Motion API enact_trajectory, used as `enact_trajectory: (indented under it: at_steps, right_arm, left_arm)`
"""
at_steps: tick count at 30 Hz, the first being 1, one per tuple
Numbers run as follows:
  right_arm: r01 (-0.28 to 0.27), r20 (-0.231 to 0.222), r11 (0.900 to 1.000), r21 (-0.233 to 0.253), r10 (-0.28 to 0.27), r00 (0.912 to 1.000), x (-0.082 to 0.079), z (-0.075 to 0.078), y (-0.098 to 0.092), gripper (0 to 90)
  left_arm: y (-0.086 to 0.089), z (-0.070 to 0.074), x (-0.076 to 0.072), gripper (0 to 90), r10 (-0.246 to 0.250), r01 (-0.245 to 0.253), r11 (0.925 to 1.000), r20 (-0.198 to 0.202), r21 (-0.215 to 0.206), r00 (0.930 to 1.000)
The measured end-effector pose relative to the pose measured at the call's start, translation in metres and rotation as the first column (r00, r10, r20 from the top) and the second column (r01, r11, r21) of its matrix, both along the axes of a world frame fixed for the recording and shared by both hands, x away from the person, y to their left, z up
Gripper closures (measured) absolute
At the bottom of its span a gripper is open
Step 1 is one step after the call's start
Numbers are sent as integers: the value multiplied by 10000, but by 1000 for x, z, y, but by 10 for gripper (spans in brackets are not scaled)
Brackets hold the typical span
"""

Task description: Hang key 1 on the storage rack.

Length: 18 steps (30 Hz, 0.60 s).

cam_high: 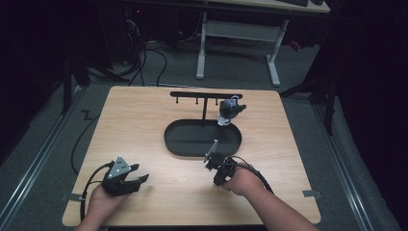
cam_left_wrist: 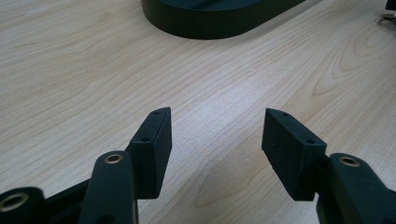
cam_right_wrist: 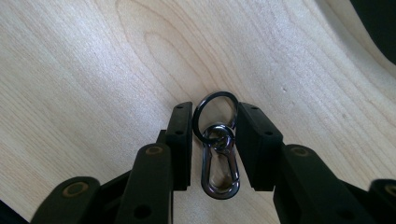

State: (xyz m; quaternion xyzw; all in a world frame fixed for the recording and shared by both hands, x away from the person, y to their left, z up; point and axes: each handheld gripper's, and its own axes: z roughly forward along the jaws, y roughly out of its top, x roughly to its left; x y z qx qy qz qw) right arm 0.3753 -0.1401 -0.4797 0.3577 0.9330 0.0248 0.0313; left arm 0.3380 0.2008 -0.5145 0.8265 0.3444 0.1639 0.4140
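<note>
Right gripper [cam_right_wrist: 215, 135], nearest, has its jaws closed around a metal key ring with snap clip [cam_right_wrist: 217, 154] just above the table [cam_high: 144, 125]; left gripper [cam_left_wrist: 217, 140] rests spread, holding nothing. Pick looks done; hanging remains: the stand's hook bar [cam_high: 206, 95], over the black oval tray [cam_high: 175, 139], carries one dark keychain [cam_high: 230, 110].

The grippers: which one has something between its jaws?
The right gripper: a metal key ring with clip sits between its jaws. The left gripper has open jaws with bare table between them.
</note>
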Motion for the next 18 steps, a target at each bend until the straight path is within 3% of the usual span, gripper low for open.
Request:
enact_trajectory:
  at_steps: [7, 18]
  right_arm:
    - [-114, 72, 9997, -196, 116, 9999, 0, 2, -2, 840]
    - [299, 286, 9980, -566, -283, 9992, 2, 3, -12, 864]
  left_arm:
    - [0, 0, 0, 431, -36, 36, 10000, 1, -8, 10000]
    - [-1, 0, 0, 430, -65, 65, 10000, 10, -45, 10000]
